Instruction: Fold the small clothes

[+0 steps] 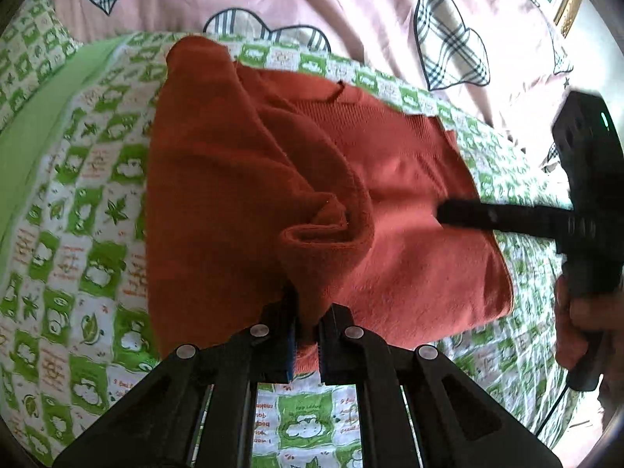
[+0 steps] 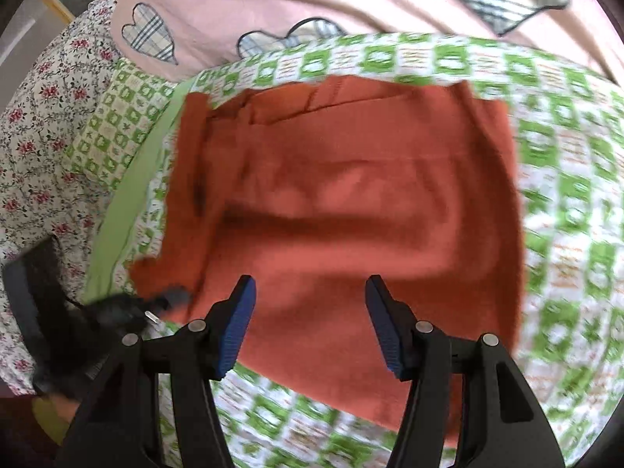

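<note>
An orange-red knit garment (image 1: 241, 179) lies partly folded on a green-and-white checked sheet (image 1: 78, 202). My left gripper (image 1: 308, 331) is shut on the garment's near left edge, lifting a fold of cloth that drapes toward the middle. In the right wrist view the same garment (image 2: 351, 202) spreads out below my right gripper (image 2: 312, 312), which is open with its blue pads (image 2: 238, 323) hovering over the near edge, nothing between them. The left gripper (image 2: 171, 296) shows blurred at the lower left, pinching the garment's corner. The right gripper (image 1: 468, 212) reaches in from the right, held by a hand (image 1: 577, 312).
A pink quilt (image 1: 351, 4) with plaid heart patches lies along the far side of the sheet. Floral fabric (image 2: 43, 124) and a plain green band (image 2: 132, 195) lie at the left. A gilt picture frame (image 1: 565, 4) sits at the far right.
</note>
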